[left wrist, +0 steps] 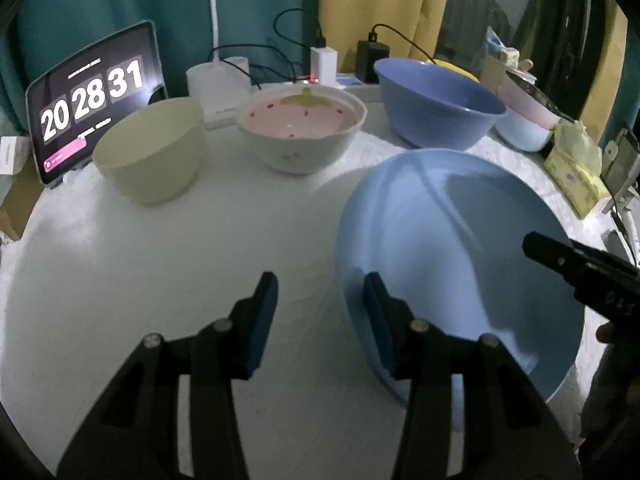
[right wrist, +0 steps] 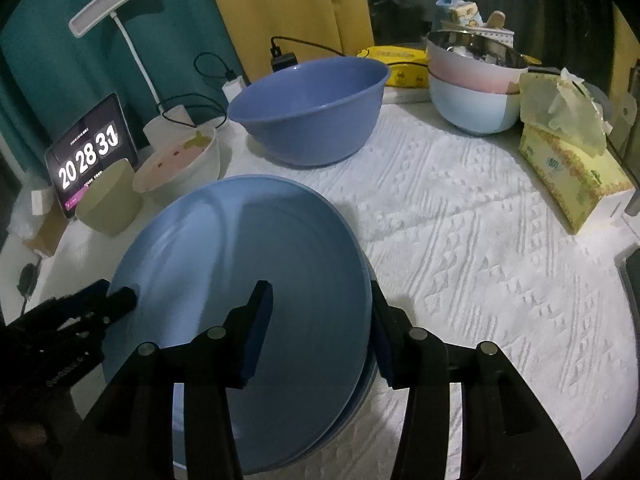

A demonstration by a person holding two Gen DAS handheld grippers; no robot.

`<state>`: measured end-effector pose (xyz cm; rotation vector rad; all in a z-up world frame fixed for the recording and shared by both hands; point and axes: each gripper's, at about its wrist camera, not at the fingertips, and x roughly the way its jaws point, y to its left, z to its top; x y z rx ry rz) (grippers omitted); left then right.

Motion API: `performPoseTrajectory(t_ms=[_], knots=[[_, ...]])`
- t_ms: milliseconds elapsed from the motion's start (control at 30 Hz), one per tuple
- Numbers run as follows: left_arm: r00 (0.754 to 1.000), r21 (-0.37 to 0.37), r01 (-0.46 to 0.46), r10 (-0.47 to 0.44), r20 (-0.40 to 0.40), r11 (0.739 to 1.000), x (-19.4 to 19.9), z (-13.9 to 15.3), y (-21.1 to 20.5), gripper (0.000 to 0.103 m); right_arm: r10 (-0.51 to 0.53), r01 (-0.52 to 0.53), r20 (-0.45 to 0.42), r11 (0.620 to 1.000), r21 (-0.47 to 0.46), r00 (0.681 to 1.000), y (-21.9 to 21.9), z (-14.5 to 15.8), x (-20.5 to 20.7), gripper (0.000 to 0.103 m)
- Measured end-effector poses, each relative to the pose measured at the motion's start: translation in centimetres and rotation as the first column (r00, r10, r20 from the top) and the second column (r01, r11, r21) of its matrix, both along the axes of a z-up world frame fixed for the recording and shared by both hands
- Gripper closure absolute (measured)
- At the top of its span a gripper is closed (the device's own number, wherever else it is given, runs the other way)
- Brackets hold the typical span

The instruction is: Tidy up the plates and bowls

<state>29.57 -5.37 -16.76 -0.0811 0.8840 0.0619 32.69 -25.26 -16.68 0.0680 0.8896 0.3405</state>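
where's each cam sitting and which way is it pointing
Left wrist: on the left tool, angled down across the white table; its right finger overlaps the light blue round plate; right tool tip shows.
Right wrist: on the right tool, angled down, straddling the plate's rim; left tool shows.
Shared: plate, dark blue bowl, clock tablet.

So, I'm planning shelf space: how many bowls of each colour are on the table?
Green bowl: 1
White strawberry bowl: 1
Dark blue bowl: 1
Pink bowl: 1, stacked in the light blue one
Light blue bowl: 1
Total: 5
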Motion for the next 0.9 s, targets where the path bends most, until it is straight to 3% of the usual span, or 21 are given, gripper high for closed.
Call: performPoseTrajectory(t_ms=[300,633,900], knots=[[0.999,-0.003,0.023,-0.023,-0.023,1.000,0.8,-0.6,-0.5,0.057,-0.062,0.064,0.067,0.998,-0.024,0.996,-1.5,1.6,-0.4,0.053],[0.999,-0.011,0.048,-0.048,-0.025,0.999,1.6,-1.1,-1.3,0.057,-0.072,0.073,-0.064,0.997,0.026,0.995,-2.5,-2.1,1.6,0.052],[0.996,-0.049,0.086,-0.086,-0.010,0.995,1.7,-1.3,-1.3,0.057,-0.051,0.061,-0.087,0.991,0.120,0.995,-2.8,-2.6,1.6,0.052]])
